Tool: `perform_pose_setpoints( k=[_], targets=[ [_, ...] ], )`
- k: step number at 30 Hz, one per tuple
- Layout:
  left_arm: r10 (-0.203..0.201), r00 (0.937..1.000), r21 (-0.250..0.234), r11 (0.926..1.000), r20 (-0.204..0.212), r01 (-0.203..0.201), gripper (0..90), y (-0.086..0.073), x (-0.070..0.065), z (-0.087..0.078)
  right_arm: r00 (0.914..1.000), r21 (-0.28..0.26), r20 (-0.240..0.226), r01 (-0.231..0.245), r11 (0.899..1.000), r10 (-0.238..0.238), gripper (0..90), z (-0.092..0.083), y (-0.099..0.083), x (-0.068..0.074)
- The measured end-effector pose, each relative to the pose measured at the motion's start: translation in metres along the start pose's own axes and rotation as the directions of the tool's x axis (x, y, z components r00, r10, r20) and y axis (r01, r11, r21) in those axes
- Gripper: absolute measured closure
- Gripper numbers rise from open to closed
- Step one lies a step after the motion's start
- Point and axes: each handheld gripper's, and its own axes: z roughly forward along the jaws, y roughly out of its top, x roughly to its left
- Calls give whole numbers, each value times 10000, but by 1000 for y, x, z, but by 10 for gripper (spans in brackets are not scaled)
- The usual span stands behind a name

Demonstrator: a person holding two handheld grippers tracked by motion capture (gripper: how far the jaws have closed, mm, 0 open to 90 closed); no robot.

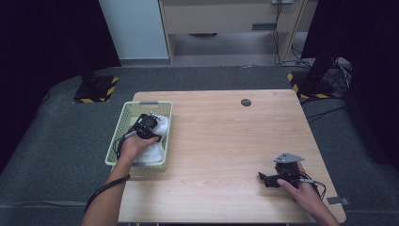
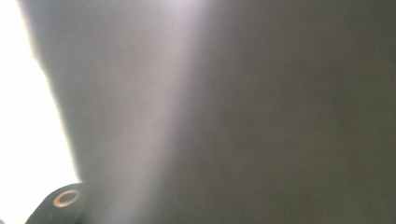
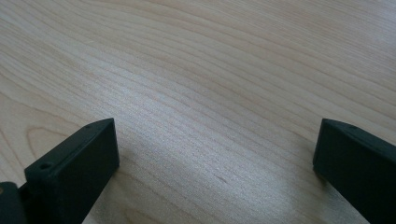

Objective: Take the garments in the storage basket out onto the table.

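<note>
A pale green mesh basket (image 1: 121, 123) stands at the table's left edge with a white cloth (image 1: 154, 151) in it. My left gripper (image 1: 148, 123) is down in the basket, buried in the cloth. In the left gripper view the cloth (image 2: 233, 112) is bunched right up against the camera, blurred grey and white, and the jaws are shut on it. My right gripper (image 1: 263, 179) rests on the table near the front right, pointing left. Its black jaws stand wide open (image 3: 215, 163) with bare wood between them.
The light wooden table (image 1: 221, 136) has a small dark round disc (image 1: 245, 102) near its far edge. Beyond the table lie grey carpet, black stands with yellow-striped feet (image 1: 96, 89) and loose cables (image 1: 329, 70).
</note>
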Motion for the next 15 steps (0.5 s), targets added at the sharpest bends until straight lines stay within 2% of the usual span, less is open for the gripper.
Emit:
perform_pose_setpoints(
  k=[4, 7, 15],
  targets=[
    [167, 9998, -436, 9989, -75, -170, 615, 1, -1, -20, 10000, 3, 22, -34, 10000, 34, 4, 0, 0, 0],
    [95, 9999, -845, 9964, -48, -99, 615, 2, -2, -32, 9999, -9, 89, -83, 10000, 83, 4, 0, 0, 1],
    [467, 9987, -1290, 9904, -209, -490, 615, 8, -12, -56, 9997, -9, 198, -170, 9999, 170, 4, 1, 1, 1]
  ],
)
